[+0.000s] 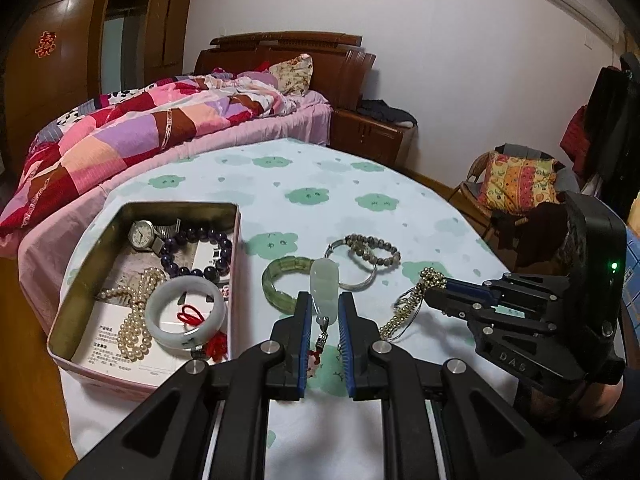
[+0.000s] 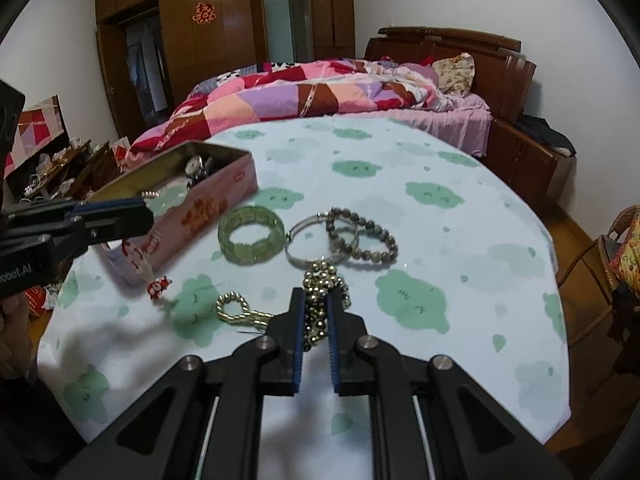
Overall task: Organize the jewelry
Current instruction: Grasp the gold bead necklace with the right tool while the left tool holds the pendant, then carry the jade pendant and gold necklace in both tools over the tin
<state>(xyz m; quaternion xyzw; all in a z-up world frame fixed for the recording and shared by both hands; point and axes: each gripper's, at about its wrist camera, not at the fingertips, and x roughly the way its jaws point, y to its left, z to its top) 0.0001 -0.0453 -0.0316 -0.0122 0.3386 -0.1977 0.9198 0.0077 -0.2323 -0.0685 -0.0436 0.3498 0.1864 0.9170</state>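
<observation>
My left gripper (image 1: 325, 298) is shut on a pale jade pendant (image 1: 325, 280), whose red charm (image 2: 160, 286) dangles below it. My right gripper (image 2: 315, 294) is shut on a gold bead necklace (image 2: 320, 280); one loop of it (image 2: 232, 308) trails on the cloth. On the table lie a green bracelet (image 2: 250, 236), a silver bangle (image 2: 316, 258) and a grey bead bracelet (image 2: 362, 236). At the left, a pink tin box (image 1: 80, 292) holds a watch (image 1: 142, 234), purple beads (image 1: 200, 252), pearls (image 1: 136, 320) and a white bangle (image 1: 186, 312).
The round table (image 1: 320, 184) carries a white cloth printed with green clouds. A bed with a patchwork quilt (image 1: 140, 132) stands right behind it. A wicker chair with a cushion (image 1: 516, 184) is off the table's right side, and a wooden nightstand (image 1: 372, 132) stands beside the bed.
</observation>
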